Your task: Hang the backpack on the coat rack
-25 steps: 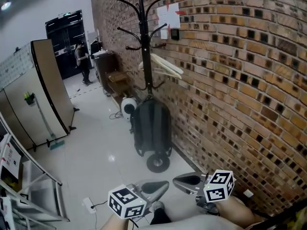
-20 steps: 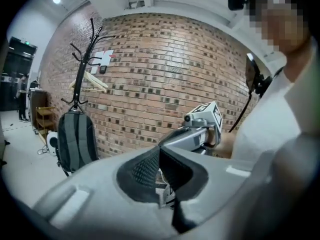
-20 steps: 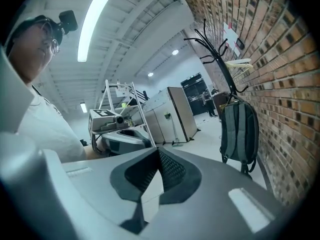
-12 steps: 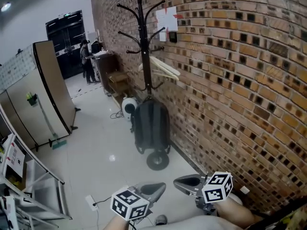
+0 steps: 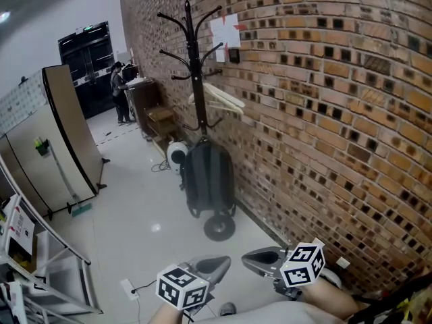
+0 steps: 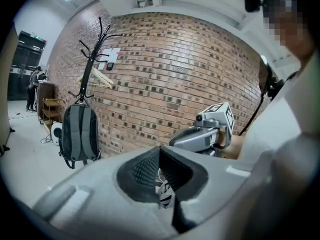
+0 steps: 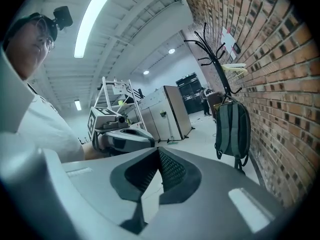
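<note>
Grey plastic jaws on the left gripper [image 6: 160,153] are pressed together at the tips, with nothing between them. The right gripper [image 7: 159,156] is the same: jaws together, nothing held. In the head view both sit at the bottom edge of the frame, left gripper [image 5: 225,262] and right gripper [image 5: 251,256], tips close to each other but apart, and both well short of the backpack.

The backpack [image 5: 208,179] is dark grey-green and sits in the middle of the head view. It hangs against the pole of the black coat rack [image 5: 195,66], shoulder straps facing outward and its bottom just above the rack's round base. In the left gripper view the backpack [image 6: 79,133] hangs clear of the floor at mid left. In the right gripper view it [image 7: 231,129] is at the right, beside the brick wall [image 7: 280,99].

Pale wooden hangers [image 5: 219,97] rest on a rack arm above the bag. A white round appliance [image 5: 176,154] stands on the glossy floor [image 5: 135,214] just behind the bag. A person [image 5: 119,92] stands far off at upper left. A beige panel [image 5: 64,137] stands at the left.
</note>
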The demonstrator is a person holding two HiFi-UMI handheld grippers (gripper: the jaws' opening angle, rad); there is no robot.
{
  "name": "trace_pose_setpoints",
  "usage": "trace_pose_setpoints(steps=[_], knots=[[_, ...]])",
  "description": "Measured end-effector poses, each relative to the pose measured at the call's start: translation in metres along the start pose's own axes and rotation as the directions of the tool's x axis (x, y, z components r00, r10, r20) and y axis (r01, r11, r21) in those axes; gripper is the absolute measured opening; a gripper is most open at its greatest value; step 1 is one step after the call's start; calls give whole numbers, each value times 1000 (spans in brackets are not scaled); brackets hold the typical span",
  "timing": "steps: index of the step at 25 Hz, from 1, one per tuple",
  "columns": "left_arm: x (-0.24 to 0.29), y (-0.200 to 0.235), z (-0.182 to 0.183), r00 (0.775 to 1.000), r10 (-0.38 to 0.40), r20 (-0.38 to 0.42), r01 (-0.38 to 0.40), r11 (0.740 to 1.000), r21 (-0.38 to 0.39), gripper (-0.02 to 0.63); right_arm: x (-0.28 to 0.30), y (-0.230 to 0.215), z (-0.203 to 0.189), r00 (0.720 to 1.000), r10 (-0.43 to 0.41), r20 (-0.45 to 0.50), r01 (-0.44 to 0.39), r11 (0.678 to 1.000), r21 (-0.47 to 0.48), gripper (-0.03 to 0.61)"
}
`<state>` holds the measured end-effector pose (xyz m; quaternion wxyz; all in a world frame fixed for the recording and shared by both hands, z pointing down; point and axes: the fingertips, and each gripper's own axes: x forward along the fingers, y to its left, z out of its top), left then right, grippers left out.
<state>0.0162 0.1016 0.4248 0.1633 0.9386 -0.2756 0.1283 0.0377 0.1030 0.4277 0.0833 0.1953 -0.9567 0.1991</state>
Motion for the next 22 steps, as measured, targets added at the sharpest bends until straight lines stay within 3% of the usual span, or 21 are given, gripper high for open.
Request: trace_pose_setpoints(steps=[22], knots=[[9,-32,-2,1000,-6,-9,7,999,34,0,-24,13,-6,1000,-1,14,1,1000,-1,0]])
